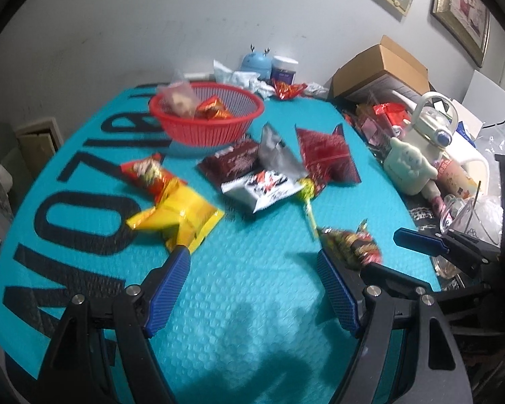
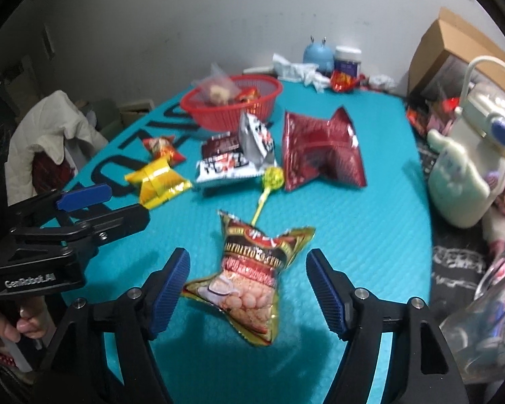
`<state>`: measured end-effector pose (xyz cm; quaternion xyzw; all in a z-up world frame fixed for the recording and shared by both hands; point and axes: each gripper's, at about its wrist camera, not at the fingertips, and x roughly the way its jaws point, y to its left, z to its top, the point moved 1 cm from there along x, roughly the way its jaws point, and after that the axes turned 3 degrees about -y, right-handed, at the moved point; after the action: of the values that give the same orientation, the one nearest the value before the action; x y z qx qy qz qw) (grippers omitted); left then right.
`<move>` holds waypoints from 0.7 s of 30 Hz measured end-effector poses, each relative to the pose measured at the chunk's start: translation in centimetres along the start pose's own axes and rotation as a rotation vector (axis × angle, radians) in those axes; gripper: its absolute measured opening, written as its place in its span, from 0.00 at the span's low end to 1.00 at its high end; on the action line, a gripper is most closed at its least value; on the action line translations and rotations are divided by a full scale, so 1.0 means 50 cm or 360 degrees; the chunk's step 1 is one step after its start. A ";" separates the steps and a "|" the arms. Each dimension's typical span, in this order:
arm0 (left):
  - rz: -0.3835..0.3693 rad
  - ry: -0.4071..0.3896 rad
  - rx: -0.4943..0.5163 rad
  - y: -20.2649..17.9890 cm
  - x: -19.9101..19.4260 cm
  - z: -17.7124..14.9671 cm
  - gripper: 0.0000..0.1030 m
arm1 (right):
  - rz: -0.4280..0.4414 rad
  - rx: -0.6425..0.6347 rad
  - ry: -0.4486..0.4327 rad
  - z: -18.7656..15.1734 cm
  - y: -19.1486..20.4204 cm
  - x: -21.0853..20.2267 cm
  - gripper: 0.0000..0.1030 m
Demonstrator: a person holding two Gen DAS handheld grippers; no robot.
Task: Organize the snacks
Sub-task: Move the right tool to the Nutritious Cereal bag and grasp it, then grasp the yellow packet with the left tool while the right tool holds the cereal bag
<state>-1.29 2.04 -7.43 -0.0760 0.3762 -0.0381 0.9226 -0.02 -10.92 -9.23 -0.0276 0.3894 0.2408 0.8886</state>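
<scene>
Snacks: peanut packet [image 2: 249, 282] lies flat between right gripper [image 2: 247, 262] pads — untouched, jaws apart (likely next for red basket [image 2: 272, 99]); left gripper [image 1: 252, 262] agape, empty.

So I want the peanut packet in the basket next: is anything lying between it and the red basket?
Yes. A green lollipop, the black-and-white packets and a dark red bag lie on the mat between the peanut packet and the red basket. The right claw straddles the packet, open.
</scene>
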 end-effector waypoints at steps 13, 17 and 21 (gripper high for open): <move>0.0067 -0.0008 -0.0128 0.079 0.018 0.002 0.75 | 0.0023 -0.0045 0.0111 0.004 0.014 0.068 0.44; 0.0087 -0.0014 -0.0120 0.088 0.028 0.019 0.75 | 0.0055 -0.0064 0.0104 0.018 0.019 0.075 0.40; 0.0105 -0.0020 -0.0099 0.096 0.039 0.040 0.75 | 0.0076 -0.0070 0.0106 0.034 0.020 0.085 0.40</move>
<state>1.58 6.72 -8.16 -0.0925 0.3737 0.0045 0.9229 3.16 -7.89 -10.88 -0.0460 0.4139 0.2693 0.8683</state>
